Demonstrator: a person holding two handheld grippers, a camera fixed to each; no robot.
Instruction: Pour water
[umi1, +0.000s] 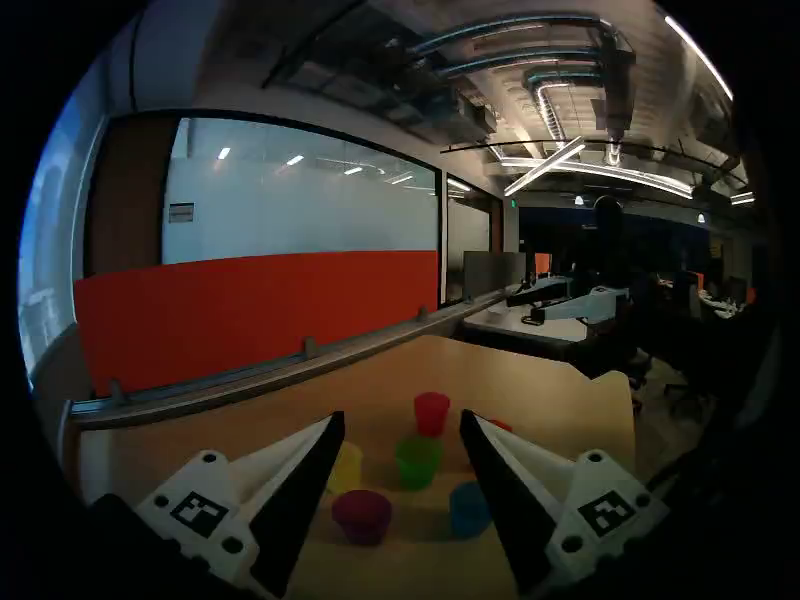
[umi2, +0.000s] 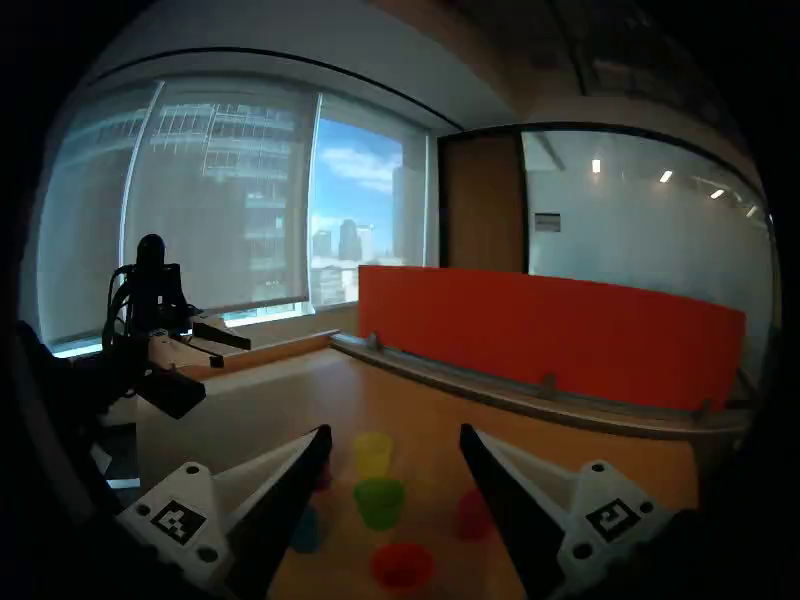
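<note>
Standing upright on wooden table (umi1: 560, 390), coloured cups (umi1: 418, 460)

The left gripper (umi1: 402, 425) has two white wedge-shaped fingers (umi1: 270, 465) tapering to points, their inner faces black; each base carries a square black-and-white marker (umi1: 197, 513) ringed by dark screw holes; the right gripper (umi2: 395, 430) is built alike, with white outer faces, black inner faces and the same square markers.

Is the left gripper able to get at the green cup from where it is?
Probably yes. The left gripper is open, and the green cup stands straight ahead between its fingers. The purple cup and blue cup flank the path, nearer.
</note>
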